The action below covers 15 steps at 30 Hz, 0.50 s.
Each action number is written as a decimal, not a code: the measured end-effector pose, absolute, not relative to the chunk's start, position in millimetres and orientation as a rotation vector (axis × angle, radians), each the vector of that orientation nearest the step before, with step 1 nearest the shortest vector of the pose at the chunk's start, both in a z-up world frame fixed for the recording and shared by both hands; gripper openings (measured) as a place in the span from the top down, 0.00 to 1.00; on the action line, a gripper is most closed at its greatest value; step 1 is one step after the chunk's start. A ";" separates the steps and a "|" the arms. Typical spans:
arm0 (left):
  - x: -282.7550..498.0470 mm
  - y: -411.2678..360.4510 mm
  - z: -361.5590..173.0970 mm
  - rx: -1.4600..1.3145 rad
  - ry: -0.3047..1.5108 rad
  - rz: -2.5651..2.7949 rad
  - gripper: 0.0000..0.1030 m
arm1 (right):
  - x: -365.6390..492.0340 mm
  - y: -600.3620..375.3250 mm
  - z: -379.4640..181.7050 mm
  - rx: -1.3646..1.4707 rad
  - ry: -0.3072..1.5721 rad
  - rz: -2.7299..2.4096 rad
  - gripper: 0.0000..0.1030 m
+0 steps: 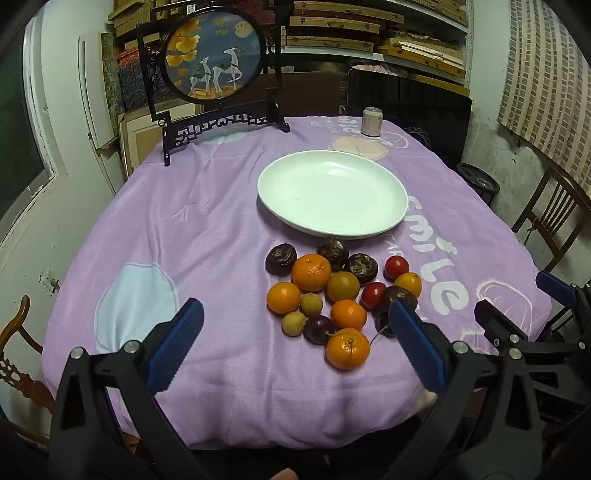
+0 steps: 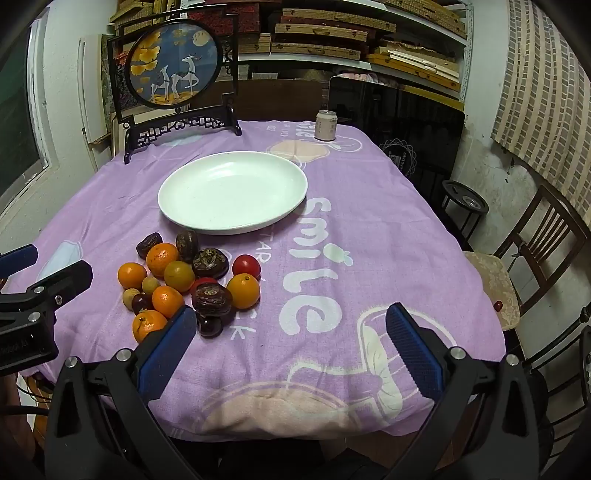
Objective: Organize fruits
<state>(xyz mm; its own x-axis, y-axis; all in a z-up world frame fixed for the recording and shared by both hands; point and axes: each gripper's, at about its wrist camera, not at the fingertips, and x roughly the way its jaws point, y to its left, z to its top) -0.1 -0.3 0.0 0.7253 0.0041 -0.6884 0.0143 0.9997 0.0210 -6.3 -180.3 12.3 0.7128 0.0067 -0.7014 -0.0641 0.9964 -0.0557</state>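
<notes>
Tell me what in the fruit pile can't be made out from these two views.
- Left wrist view: the dark fruit at the pile's near right, half behind the left gripper's blue finger pad.
- Right wrist view: the nearest orange, partly covered by the right gripper's finger pad.
- Can: label too small to read.

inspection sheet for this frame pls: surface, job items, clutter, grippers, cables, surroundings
Surface: table under a purple cloth printed "smile".
Job's things: white plate bare; fruit pile on the cloth just in front of it: oranges, red tomatoes, dark wrinkled fruits, small yellow-green ones.
Clutter: drink can and deer screen at the far edge.
Grippers: left gripper open, holding nothing; right gripper open, holding nothing.
Cables: nothing seen.
Surroundings: shelves of flat boxes, wooden chair at right.
</notes>
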 end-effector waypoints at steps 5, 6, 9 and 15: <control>-0.1 -0.2 0.0 0.024 0.760 -0.006 0.02 | -6.1 -180.5 12.1 -0.074 0.780 0.041 0.01; -0.2 -0.1 0.1 0.023 0.760 -0.005 0.02 | -6.2 -180.5 12.2 -0.074 0.779 0.041 0.01; -0.3 0.0 0.4 0.021 0.761 -0.006 0.02 | -6.1 -180.2 11.8 -0.075 0.780 0.041 0.01; 0.0 0.0 0.0 0.021 0.762 -0.008 0.02 | -6.2 -179.8 11.5 -0.075 0.780 0.040 0.01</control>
